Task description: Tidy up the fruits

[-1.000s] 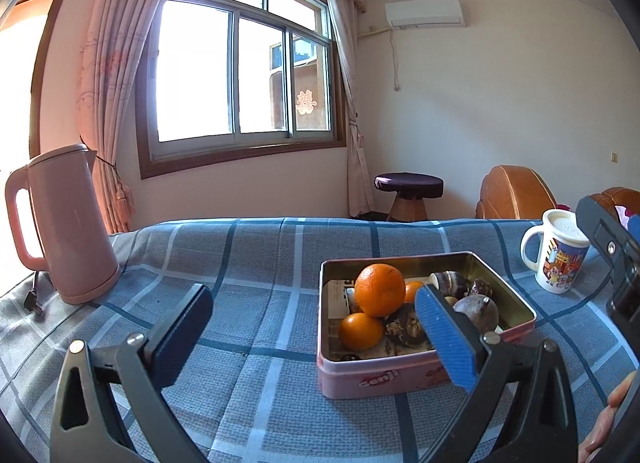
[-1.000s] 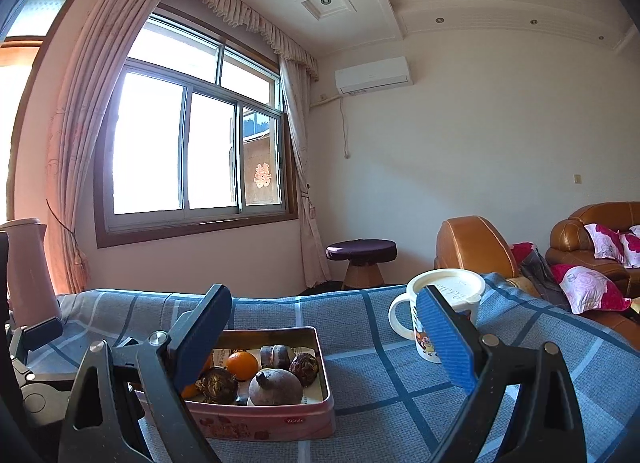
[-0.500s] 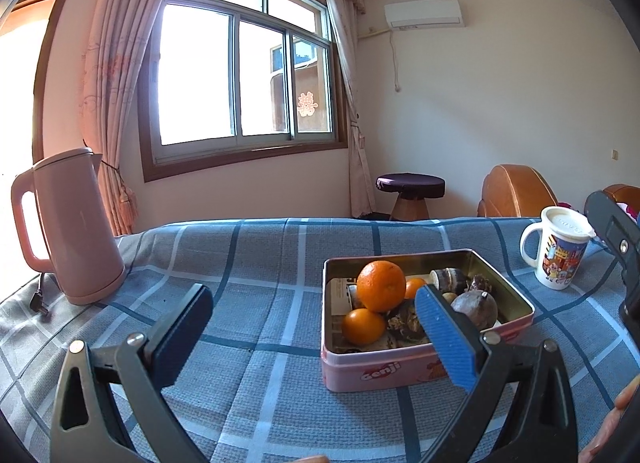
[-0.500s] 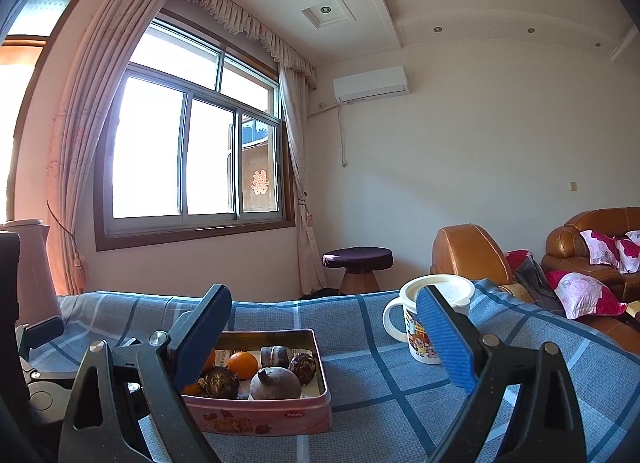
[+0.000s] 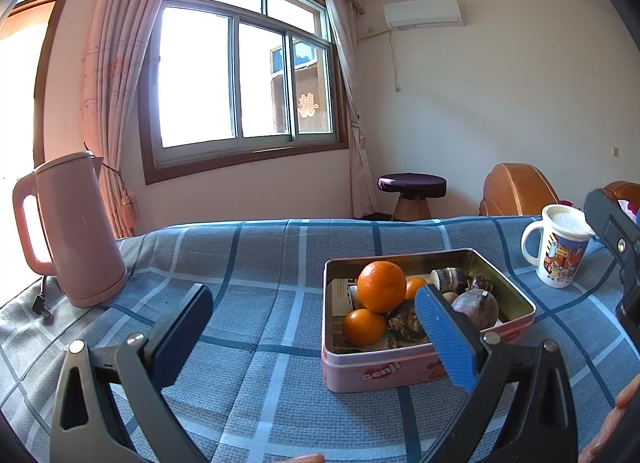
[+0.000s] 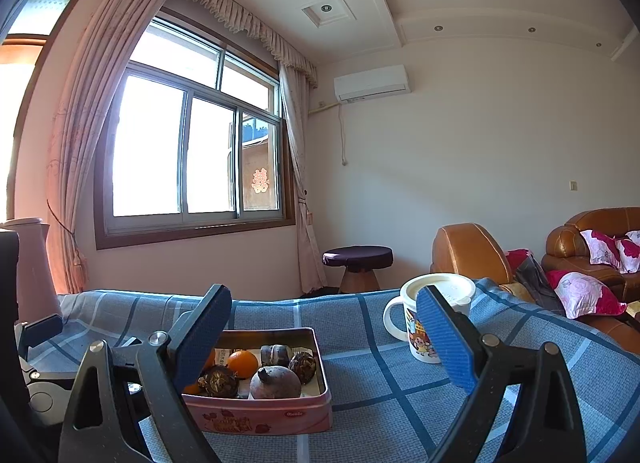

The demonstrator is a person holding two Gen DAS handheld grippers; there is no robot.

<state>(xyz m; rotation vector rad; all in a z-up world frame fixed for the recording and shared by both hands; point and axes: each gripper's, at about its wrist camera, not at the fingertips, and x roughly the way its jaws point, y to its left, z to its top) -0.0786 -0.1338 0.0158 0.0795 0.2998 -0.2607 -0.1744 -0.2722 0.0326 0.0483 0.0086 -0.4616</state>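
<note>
- The desk, covered in a blue checked cloth, carries everything; the tin is the landmark here.
- A pink kettle stands upright well to the left of the tin, near the desk's far left edge, with its plug lying beside its base.
- The pink tin, open-topped and rectangular, sits on the cloth right of the desk's middle and holds the fruits.
- The left claw hovers on the near side of the tin with its two padded fingers spread wide and nothing between them; its right finger overlaps the tin's near right part in the left wrist view.
- The right claw hangs to the right of the tin, its fingers likewise wide apart and empty; its left finger covers the tin's left end in the right wrist view.
- A white cartoon mug with a lid stands upright to the right of the tin, clear of it.
- Inside the tin, a large orange sits on top at the left, a smaller orange just in front of it, and a third orange is half hidden behind.
- A round purple-brown fruit lies at the tin's right side, with darker wrinkled fruits around it.
</note>
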